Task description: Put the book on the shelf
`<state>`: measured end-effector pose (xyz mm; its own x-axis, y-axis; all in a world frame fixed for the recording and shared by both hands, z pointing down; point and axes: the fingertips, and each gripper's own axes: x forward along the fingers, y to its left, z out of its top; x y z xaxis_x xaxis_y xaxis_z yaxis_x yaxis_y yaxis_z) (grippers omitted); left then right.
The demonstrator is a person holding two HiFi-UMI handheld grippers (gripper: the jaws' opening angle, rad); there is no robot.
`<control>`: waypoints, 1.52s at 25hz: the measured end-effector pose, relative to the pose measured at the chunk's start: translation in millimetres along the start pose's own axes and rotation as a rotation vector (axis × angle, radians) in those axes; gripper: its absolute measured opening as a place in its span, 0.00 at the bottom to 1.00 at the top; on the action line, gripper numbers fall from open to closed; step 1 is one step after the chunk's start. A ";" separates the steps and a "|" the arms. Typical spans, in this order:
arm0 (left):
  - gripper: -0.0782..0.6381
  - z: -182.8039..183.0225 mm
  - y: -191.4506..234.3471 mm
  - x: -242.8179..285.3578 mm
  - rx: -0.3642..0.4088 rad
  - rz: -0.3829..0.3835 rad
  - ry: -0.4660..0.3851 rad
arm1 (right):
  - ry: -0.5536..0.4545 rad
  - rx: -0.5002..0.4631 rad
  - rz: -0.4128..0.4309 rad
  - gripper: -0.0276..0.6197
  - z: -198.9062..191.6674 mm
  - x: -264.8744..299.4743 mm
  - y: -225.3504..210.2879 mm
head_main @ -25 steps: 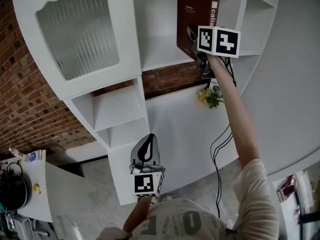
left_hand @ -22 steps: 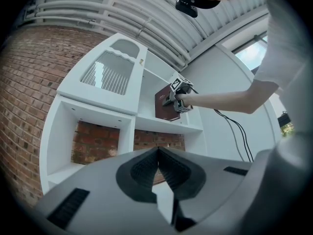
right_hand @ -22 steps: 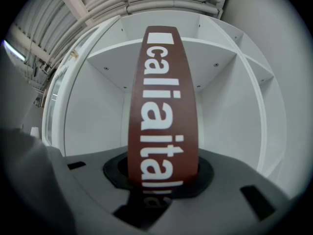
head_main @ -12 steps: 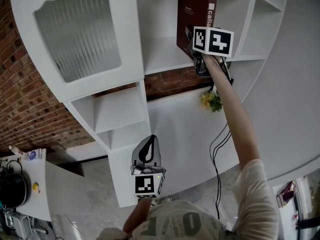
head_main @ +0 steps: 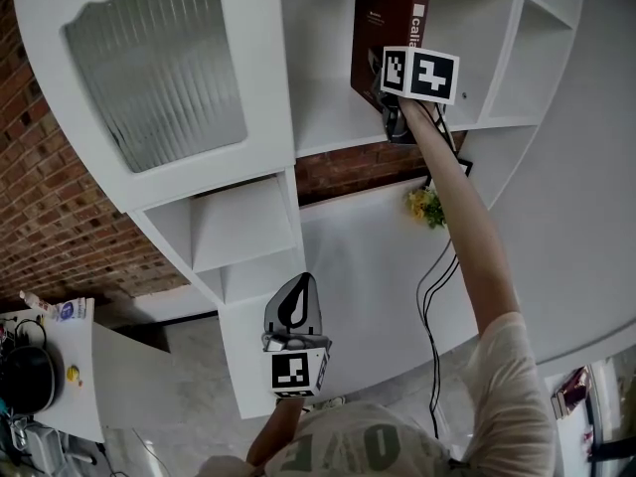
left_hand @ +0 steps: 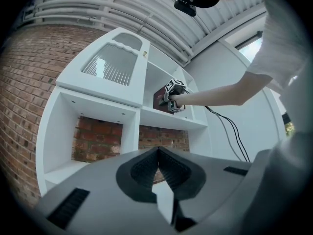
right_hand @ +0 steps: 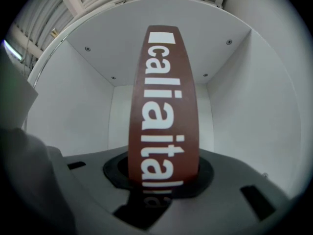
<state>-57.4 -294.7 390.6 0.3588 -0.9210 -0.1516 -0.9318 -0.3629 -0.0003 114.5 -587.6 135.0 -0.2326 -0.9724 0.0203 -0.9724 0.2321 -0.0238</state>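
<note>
A dark brown book [head_main: 381, 26] with white spine lettering stands upright inside an upper compartment of the white shelf unit [head_main: 333, 117]. My right gripper [head_main: 386, 95] is shut on the lower end of its spine, with the arm stretched out to it. In the right gripper view the spine [right_hand: 164, 102] rises from between the jaws of the right gripper [right_hand: 164, 175], and the white compartment walls [right_hand: 83, 111] lie all around it. My left gripper [head_main: 300, 281] hangs low in front of the shelf, shut and empty. In the left gripper view the left gripper [left_hand: 157, 152] faces the shelf, with the book [left_hand: 160, 98] far off.
A ribbed glass cabinet door [head_main: 159, 58] sits left of the book's compartment. Brick wall [head_main: 50, 217] shows behind the open cubbies. Yellow flowers [head_main: 425, 207] and a black cable [head_main: 437, 276] lie on the white counter [head_main: 368, 256]. A small table [head_main: 75, 366] with clutter stands at the lower left.
My right gripper has carried the book further into the upper compartment. The left gripper stays low and shut, barely shifted.
</note>
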 end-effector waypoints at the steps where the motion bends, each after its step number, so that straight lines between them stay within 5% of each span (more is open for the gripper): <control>1: 0.13 0.0 1.2 1.5 -0.001 0.001 0.001 | 0.001 0.004 -0.003 0.27 0.2 4.3 -0.5; 13: 0.13 -20.0 16.2 7.5 -0.017 0.024 0.051 | 0.005 -0.078 -0.019 0.27 -0.5 41.1 11.4; 27: 0.13 -25.2 26.9 8.7 -0.023 0.048 0.057 | 0.004 0.003 -0.037 0.27 -1.3 54.3 3.5; 38: 0.13 -22.7 32.1 0.3 -0.028 0.074 0.058 | -0.006 -0.083 -0.016 0.28 -1.3 52.2 9.4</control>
<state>-86.0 -309.8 412.9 0.2922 -0.9518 -0.0927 -0.9543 -0.2966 0.0369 93.1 -636.2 137.2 -0.2175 -0.9760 0.0136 -0.9742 0.2179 0.0593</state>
